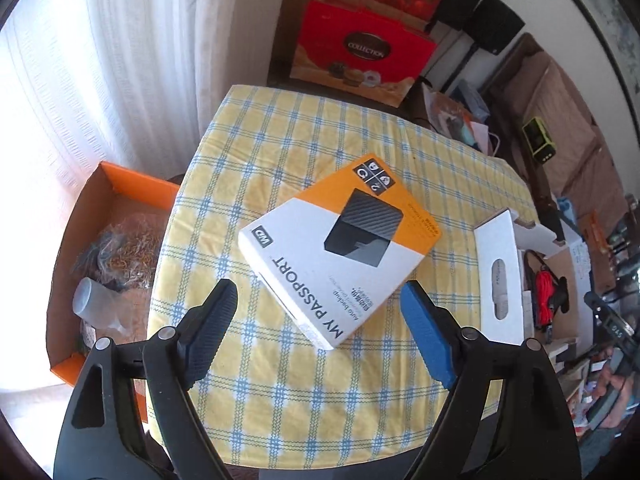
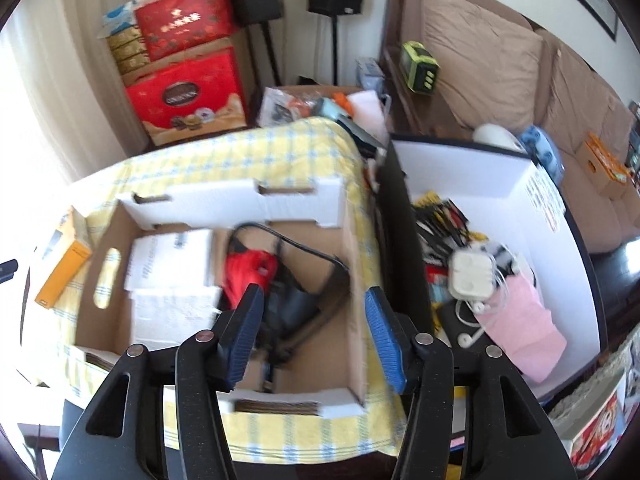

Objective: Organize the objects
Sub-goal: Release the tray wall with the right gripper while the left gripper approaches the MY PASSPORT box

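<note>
A white and orange "My Passport" hard drive box lies flat on the yellow checked tablecloth. My left gripper hovers open just above its near end, the pads to either side and not touching. The same box shows at the left edge of the right wrist view. My right gripper is open and empty over an open cardboard box on the table that holds a red and black tool with a cord and white paper packets.
An orange-rimmed carton with netting and a plastic cup stands left of the table. A white bin with chargers, earphones and a pink bag stands right of the table. Red gift boxes, speakers and a sofa lie beyond.
</note>
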